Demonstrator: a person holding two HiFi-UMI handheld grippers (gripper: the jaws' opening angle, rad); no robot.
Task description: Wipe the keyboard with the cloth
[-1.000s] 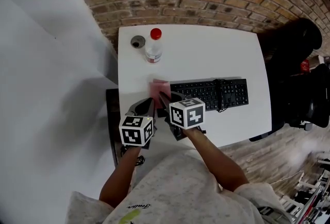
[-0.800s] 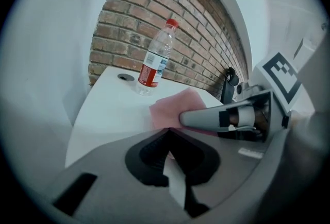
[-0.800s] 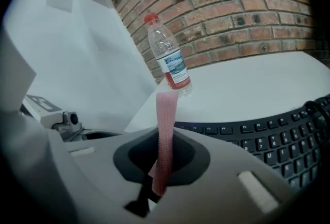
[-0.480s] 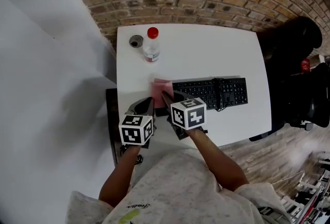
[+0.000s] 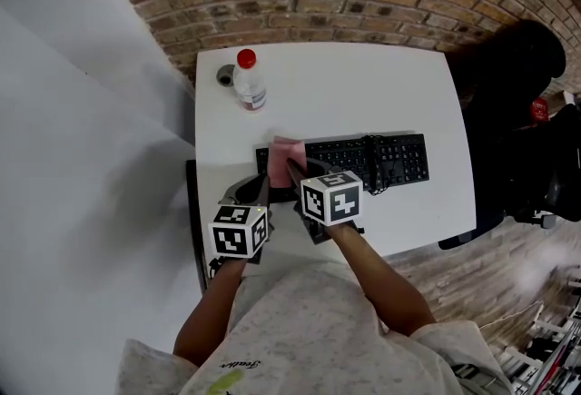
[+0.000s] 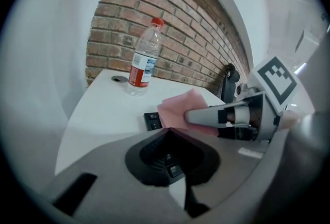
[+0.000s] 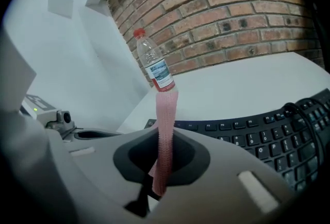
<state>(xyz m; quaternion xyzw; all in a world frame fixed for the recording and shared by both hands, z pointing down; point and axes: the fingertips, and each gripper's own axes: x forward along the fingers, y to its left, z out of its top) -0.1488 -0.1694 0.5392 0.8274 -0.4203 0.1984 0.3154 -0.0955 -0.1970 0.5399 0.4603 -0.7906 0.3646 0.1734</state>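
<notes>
Right gripper view: right claw clamps the cloth at the keyboard.

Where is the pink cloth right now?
In the head view the pink cloth is over the left end of the keyboard, pinched in the right gripper. The water bottle stands farther back on the white table.

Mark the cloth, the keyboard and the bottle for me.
cloth [image 5: 285,149], head view, its flat middle.
keyboard [image 5: 404,159], head view, right-hand keys.
bottle [image 5: 251,92], head view, its clear body.
</notes>
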